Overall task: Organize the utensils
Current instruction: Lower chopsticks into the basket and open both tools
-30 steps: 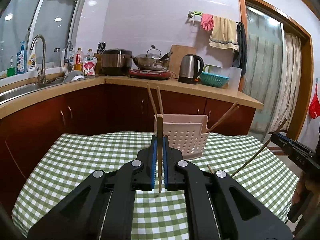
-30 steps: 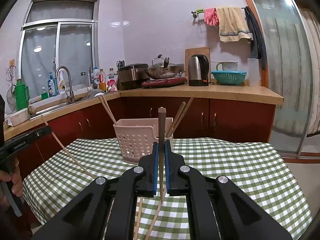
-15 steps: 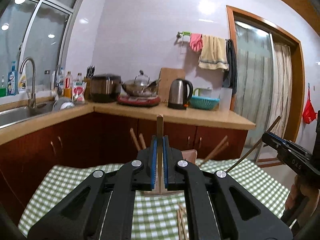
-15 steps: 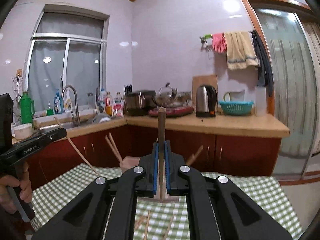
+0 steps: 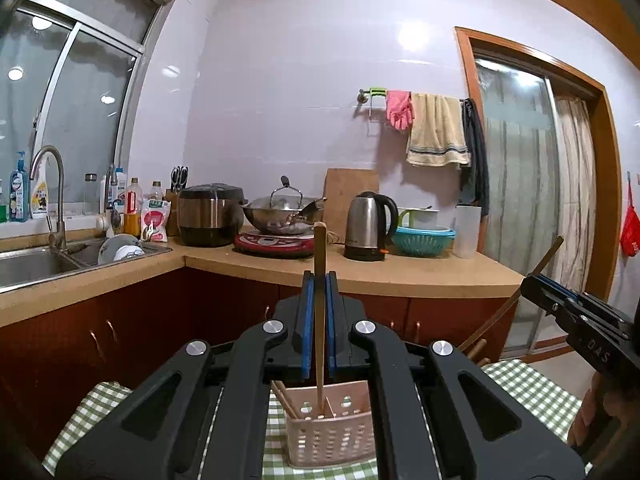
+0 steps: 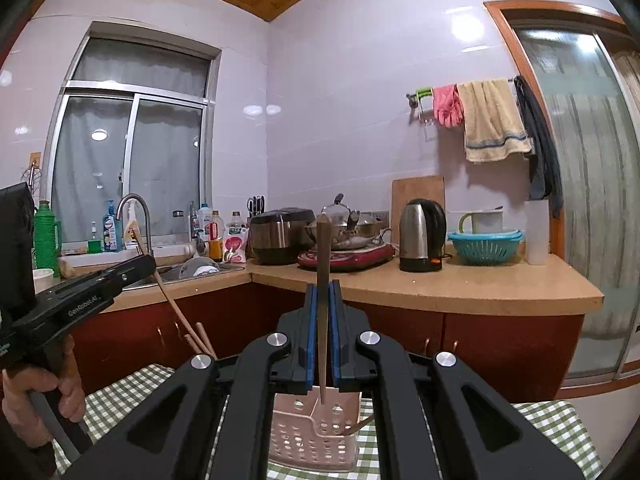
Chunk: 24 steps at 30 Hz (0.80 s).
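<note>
The left gripper (image 5: 319,320) has its jaws clamped on a chopstick (image 5: 319,304), blue pads pressed flat against both sides of the stick. The chopstick stands upright between them, its blunt top well above the jaws and its thin tip hanging just over the basket (image 5: 332,436), inside the rim as far as the left wrist view shows; whether the tip touches anything in there I cannot tell. The gripper points level across the surface (image 5: 100,404).

The right gripper (image 6: 323,328) is also clamped, its jaws together on a second chopstick (image 6: 323,300), darker and held upright too. Its tip hangs above the basket, near the front wall with the round holes.

Seen from the right wrist view, the left gripper sits to the left of the basket, a hand (image 6: 44,392) wrapped round its handle, the chopstick slanting down from its jaws toward the basket. From the left wrist view the right gripper comes in from the right of the basket, its stick slanting the same way.

More chopsticks (image 5: 285,398) lean in the basket's left corner, others at its right. The basket stands on the green checked surface.
</note>
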Tool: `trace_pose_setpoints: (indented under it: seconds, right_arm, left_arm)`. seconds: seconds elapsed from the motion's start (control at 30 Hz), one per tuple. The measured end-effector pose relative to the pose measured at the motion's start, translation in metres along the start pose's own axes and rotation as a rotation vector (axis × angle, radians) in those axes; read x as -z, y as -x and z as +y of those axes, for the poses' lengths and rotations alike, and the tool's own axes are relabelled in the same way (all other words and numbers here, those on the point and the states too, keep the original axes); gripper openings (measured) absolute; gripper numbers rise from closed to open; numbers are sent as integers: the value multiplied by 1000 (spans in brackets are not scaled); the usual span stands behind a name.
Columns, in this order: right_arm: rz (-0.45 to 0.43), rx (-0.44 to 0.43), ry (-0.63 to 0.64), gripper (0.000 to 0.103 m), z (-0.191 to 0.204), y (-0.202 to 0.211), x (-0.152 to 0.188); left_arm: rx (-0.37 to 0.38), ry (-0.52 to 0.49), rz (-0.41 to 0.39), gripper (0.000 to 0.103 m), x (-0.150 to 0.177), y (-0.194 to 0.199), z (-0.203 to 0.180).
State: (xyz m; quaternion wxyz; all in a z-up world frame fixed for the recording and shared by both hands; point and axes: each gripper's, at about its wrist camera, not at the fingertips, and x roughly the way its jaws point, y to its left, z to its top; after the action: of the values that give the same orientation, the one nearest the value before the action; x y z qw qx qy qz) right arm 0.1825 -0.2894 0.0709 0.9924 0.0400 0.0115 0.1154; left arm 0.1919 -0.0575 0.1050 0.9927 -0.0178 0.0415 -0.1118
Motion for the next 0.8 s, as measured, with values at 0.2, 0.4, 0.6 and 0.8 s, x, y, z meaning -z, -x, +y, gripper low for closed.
trace_pose_setpoints:
  seconds: [0.2, 0.4, 0.6, 0.8]
  right_arm:
    - [77, -6, -37, 7, -8, -33, 27]
    - [150, -5, -43, 7, -9, -56, 54]
    - [198, -9, -55, 7, -12, -67, 68]
    - [208, -7, -65, 16, -14, -69, 70]
  left_arm:
    - [-12, 21, 61, 6, 24, -38, 1]
    - [-25, 10, 111, 6, 49, -59, 3]
    - [-29, 4, 158, 6, 67, -72, 5]
    - [-36, 2, 181, 10, 73, -76, 5]
